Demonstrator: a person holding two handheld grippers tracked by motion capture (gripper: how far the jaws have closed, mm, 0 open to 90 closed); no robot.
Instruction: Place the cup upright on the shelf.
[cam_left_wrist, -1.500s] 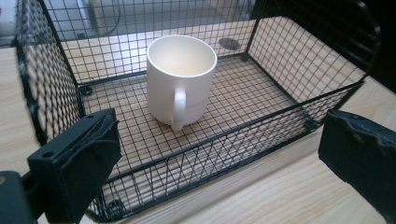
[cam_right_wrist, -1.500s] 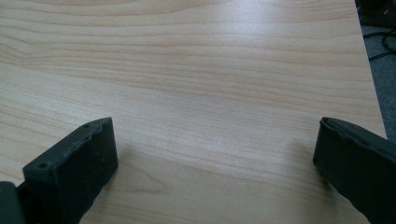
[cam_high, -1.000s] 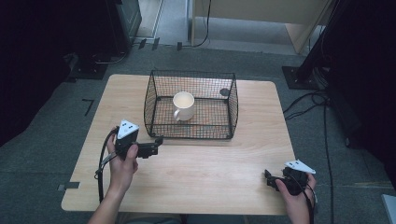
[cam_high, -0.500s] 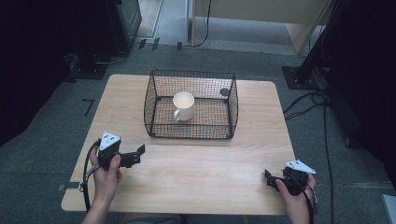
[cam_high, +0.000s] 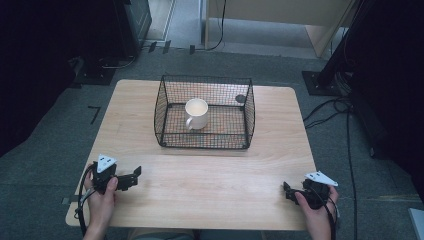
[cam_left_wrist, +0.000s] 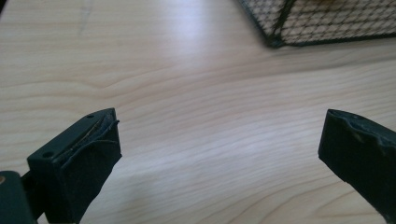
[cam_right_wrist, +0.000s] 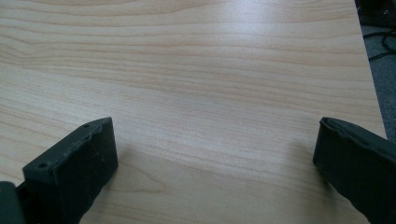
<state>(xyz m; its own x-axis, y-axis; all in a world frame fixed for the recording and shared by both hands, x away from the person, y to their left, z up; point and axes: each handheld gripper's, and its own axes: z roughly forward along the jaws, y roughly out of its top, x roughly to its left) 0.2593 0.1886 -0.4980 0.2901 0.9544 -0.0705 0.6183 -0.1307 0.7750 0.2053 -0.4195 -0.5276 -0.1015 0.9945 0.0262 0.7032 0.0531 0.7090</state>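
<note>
- Left tongs (cam_high: 134, 176) held low over the near left corner of the wooden surface (cam_high: 210, 175), gripped in the person's left hand (cam_high: 102, 197), grey three-cornered plate on top, cable looping off the edge.
- Seen in the left gripper view: left tongs (cam_left_wrist: 219, 154) spread wide apart, nothing between them, bare wood grain beneath, a corner of the wire basket (cam_left_wrist: 327, 21) at upper right.
- Well ahead of both tongs, at the middle of the far half: black wire basket (cam_high: 205, 111), standing upright on the surface, open at the top.
- Inside the basket, left of its middle: white mug (cam_high: 196, 113), upright, handle turned toward the near left, resting on the mesh floor, touched by neither tongs.
- On the far right wall of the basket: a small dark round object (cam_high: 240, 99), too small to identify.
- Right tongs (cam_high: 286, 189) held at the near right corner of the surface, in the person's right hand (cam_high: 316, 210), pointed left across the wood.
- Seen in the right gripper view: right tongs (cam_right_wrist: 215, 158) likewise wide apart and empty, plain tabletop ahead, grey floor (cam_right_wrist: 380, 51) past the edge at right.
</note>
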